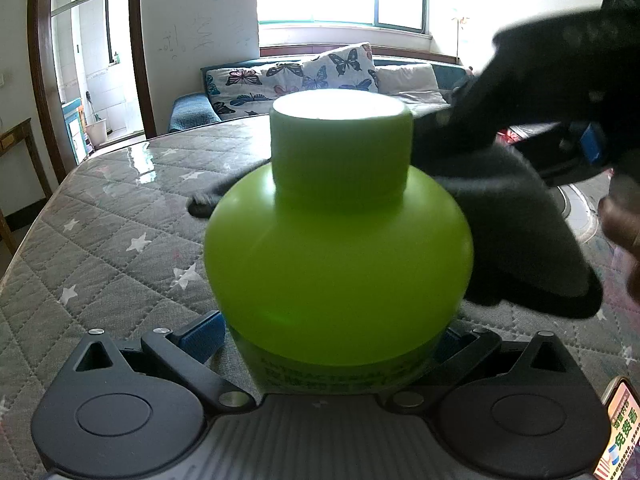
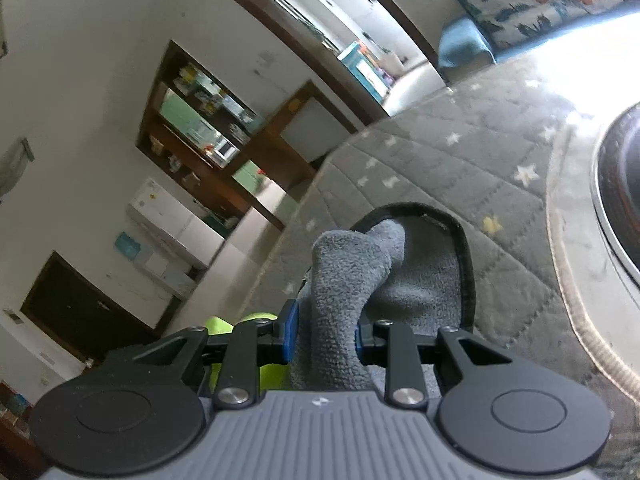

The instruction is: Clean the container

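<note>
A lime-green container (image 1: 338, 248) with a wide screw cap (image 1: 342, 148) fills the left wrist view, held upright over the quilted grey table cover. My left gripper (image 1: 332, 332) is shut on its lower body, blue pads pressing both sides. My right gripper (image 2: 326, 332) is shut on a grey fleece cloth (image 2: 352, 276), which bunches up between the blue pads and drapes forward. In the left wrist view the same cloth (image 1: 516, 236) hangs against the container's right shoulder, with the right gripper (image 1: 576, 148) above it. A sliver of the green container (image 2: 256, 320) shows behind the right gripper's left finger.
The star-patterned quilted cover (image 1: 120, 220) spreads left and behind. A round dark-rimmed object (image 2: 616, 196) sits at the right edge of the table. A person's hand (image 1: 624, 236) shows at far right. A sofa with butterfly cushions (image 1: 304, 76) stands beyond. A printed pack (image 1: 620, 436) lies at lower right.
</note>
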The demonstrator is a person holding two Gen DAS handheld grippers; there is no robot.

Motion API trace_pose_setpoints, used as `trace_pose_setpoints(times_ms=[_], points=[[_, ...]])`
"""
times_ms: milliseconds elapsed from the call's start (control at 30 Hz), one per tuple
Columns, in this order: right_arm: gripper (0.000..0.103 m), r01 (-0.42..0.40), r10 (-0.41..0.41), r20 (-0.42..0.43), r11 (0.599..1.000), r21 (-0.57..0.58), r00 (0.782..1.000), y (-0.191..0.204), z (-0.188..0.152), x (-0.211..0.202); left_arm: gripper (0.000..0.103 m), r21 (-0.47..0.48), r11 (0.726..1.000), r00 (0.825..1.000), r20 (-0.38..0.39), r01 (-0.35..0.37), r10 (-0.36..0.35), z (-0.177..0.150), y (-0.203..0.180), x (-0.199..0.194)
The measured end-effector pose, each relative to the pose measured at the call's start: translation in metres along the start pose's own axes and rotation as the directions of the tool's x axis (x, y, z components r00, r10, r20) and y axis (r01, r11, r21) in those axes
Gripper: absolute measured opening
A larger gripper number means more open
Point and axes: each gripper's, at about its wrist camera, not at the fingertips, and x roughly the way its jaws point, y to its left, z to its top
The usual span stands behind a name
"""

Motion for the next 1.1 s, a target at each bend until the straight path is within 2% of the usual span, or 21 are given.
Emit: trace_pose_setpoints(times_ms=[467, 533, 700, 933, 1100], points=[[0.026, 0.062, -0.060, -0.063, 0.998, 0.030, 0.996, -0.012, -0.012, -0.002, 0.103, 0.000, 1.000, 1.000, 0.001, 0.000, 0.000, 0.001, 0.001, 0.001], [0.026, 0.065, -0.063, -0.065, 0.997, 0.030, 0.996, -0.014, -0.024, -0.001, 0.103, 0.000, 1.000, 1.000, 0.001, 0.000, 0.000, 0.001, 0.001, 0.002], [0.026, 0.040, -0.040, -0.035, 0.999, 0.009, 0.999, -0.006, -0.028, -0.013, 0.103, 0.000, 1.000, 1.000, 0.001, 0.000, 0.000, 0.002, 0.001, 0.003], [0.026, -0.015, 0.016, 0.033, 0.999, -0.032, 0.999, 0.009, -0.015, -0.025, 0.103, 0.000, 1.000, 1.000, 0.001, 0.000, 0.000, 0.002, 0.000, 0.003], [0.026, -0.029, 0.030, 0.025, 0.999, -0.027, 0.999, 0.007, -0.004, -0.015, 0.103, 0.000, 1.000, 1.000, 0.001, 0.000, 0.000, 0.002, 0.000, 0.003]])
